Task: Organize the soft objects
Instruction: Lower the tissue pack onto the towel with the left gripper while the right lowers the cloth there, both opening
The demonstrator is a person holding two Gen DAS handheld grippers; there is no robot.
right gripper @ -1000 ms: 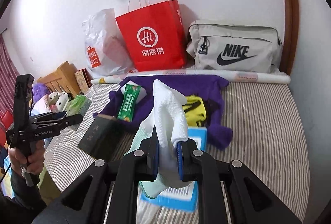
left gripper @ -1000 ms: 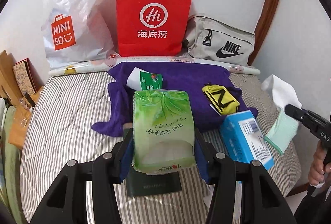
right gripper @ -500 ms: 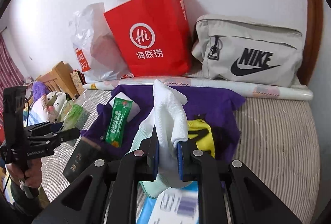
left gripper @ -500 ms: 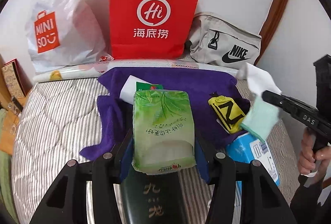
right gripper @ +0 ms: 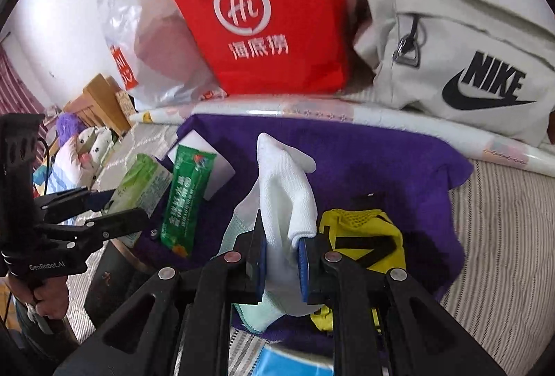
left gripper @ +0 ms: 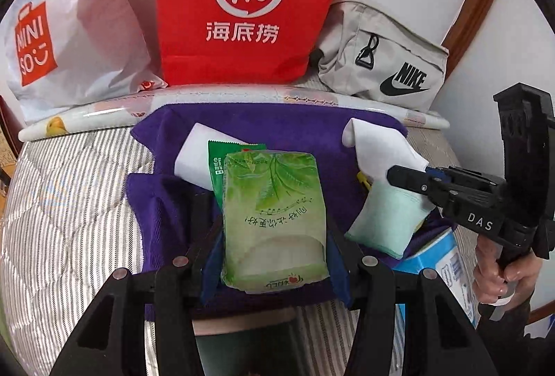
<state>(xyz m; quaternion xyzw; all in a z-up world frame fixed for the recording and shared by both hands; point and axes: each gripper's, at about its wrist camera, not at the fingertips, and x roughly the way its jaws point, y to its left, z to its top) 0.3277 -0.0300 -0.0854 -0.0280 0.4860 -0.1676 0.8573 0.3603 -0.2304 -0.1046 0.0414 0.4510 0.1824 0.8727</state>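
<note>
My left gripper (left gripper: 274,258) is shut on a green tissue pack (left gripper: 274,223) and holds it over the purple towel (left gripper: 277,133) on the striped bed. My right gripper (right gripper: 282,258) is shut on a white and mint glove (right gripper: 288,195), also over the purple towel (right gripper: 381,168). In the left wrist view the right gripper (left gripper: 409,181) holds the glove (left gripper: 381,168) at the right. In the right wrist view the left gripper (right gripper: 111,206) holds the tissue pack (right gripper: 142,181) at the left. A green sachet (right gripper: 185,202), a white card (right gripper: 222,168) and a yellow mesh pouch (right gripper: 364,237) lie on the towel.
A red paper bag (left gripper: 249,5), a white Miniso plastic bag (left gripper: 69,29) and a grey Nike bag (left gripper: 381,57) stand along the wall behind a rolled sheet (left gripper: 225,98). A blue box (left gripper: 433,258) lies at the bed's right. A dark box (right gripper: 111,275) lies front left.
Both grippers have moved forward toward the wall and now hover over the purple towel. The right gripper with the glove has come in close beside the tissue pack.
</note>
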